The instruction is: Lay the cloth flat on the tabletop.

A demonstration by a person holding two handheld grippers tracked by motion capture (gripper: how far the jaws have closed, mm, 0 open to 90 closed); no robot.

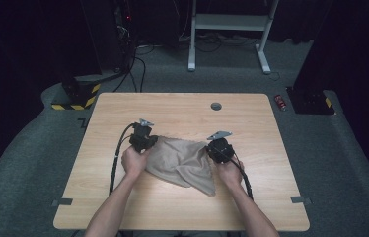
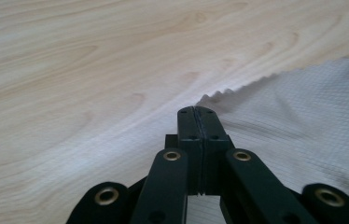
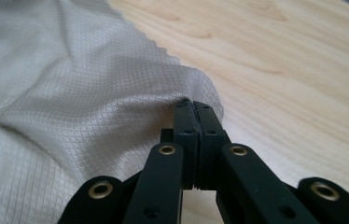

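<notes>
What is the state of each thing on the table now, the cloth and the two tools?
cloth: rumpled, lying on the table, pinched at its two far corners
left tool: shut on the cloth, at a corner
right tool: shut on the cloth, at a corner

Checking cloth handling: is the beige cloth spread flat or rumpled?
Rumpled: the cloth lies creased, with one corner trailing toward the table's near edge.

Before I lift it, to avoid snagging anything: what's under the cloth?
The cloth lies on the table, bare wood around it. Its folds cover whatever might be beneath.
</notes>
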